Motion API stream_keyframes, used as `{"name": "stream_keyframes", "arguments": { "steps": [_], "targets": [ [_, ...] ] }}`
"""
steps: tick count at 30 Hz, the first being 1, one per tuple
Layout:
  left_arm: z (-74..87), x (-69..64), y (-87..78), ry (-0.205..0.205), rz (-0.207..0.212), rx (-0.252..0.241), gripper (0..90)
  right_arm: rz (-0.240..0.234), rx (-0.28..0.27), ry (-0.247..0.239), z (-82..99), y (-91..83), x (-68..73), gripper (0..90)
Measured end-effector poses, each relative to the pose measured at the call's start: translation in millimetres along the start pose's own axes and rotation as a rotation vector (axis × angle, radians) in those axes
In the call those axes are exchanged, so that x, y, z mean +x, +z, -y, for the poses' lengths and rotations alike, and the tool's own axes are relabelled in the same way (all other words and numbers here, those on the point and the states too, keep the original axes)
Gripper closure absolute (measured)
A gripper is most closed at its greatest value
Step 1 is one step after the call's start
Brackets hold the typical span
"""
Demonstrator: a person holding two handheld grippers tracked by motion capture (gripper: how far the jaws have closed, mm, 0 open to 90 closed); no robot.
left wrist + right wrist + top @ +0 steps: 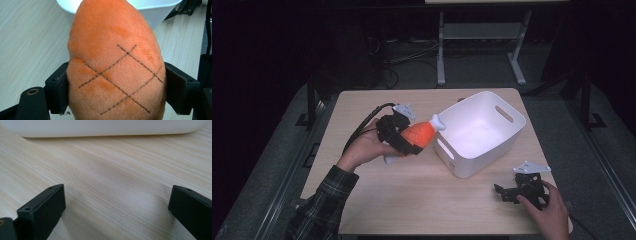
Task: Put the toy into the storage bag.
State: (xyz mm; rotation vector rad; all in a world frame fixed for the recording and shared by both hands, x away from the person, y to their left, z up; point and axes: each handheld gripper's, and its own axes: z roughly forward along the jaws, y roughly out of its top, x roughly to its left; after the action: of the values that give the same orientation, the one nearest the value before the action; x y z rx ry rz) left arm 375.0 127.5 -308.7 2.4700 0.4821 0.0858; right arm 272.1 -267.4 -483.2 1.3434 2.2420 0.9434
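Dark floor and cables lie beyond my pale wooden table (412,200), and on the table a white bin (479,132) sits toward the far right, tilted askew to the edges.

My left gripper (404,137) is clamped on an orange plush drumstick (421,134). In the left gripper view the jaws press in on both sides of the toy (115,67) at its widest part, the fabric bulging a little between them. From above I see its white bone end pointing at the bin and just over the near-left rim, while the fat end is back toward my hand. The toy is off the table, carried in the air beside the bin, not yet inside it.

My right gripper (512,192) rests low at the near right of the table, well apart from the toy. Its jaws stand wide apart with nothing between them but bare wood (112,195), and the bin wall (100,127) lies ahead of them.

As I judge it, the pick-up is done and the carry nearly so. What is left is to bring the drumstick over the opening, let go, and draw my left hand back. The bin looks empty.
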Motion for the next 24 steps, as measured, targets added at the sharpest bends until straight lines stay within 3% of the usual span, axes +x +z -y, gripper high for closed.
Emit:
{"name": "stream_keyframes", "arguments": {
  "steps": [24],
  "targets": [
    [-46.0, 13.6, 14.3, 0.022, 0.003, -0.008, 19.6, -0.001, 0.000, 0.001, 0.0, -0.1, 0.1, 0.6]
  ]
}}
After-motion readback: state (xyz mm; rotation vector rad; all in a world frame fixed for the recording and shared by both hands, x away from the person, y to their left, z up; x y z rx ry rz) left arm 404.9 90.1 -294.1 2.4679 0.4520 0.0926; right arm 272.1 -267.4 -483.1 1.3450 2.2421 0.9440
